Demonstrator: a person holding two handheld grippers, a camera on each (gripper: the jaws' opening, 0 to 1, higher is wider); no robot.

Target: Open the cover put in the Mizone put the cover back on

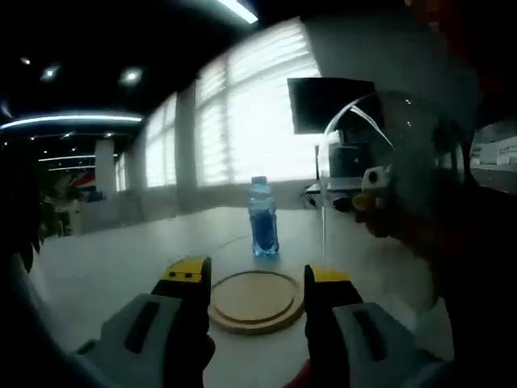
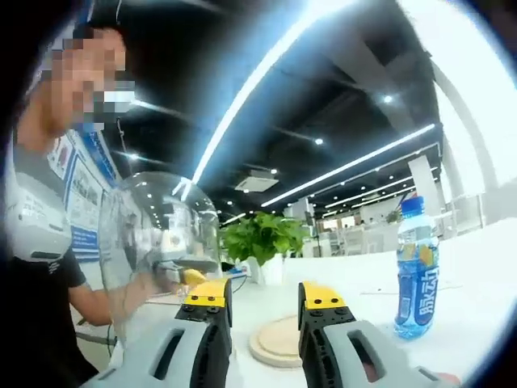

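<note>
Wooden base [image 1: 256,301] and Mizone bottle [image 1: 262,217] on white table [image 1: 121,259]

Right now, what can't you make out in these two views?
1. Glass cover, left gripper view: its right side is lost in dark blur, and what holds it is unclear.
2. Bottle, left gripper view: the label is too small and blurred to read.
3. Wooden base, right gripper view: partly hidden behind the right gripper.
</note>
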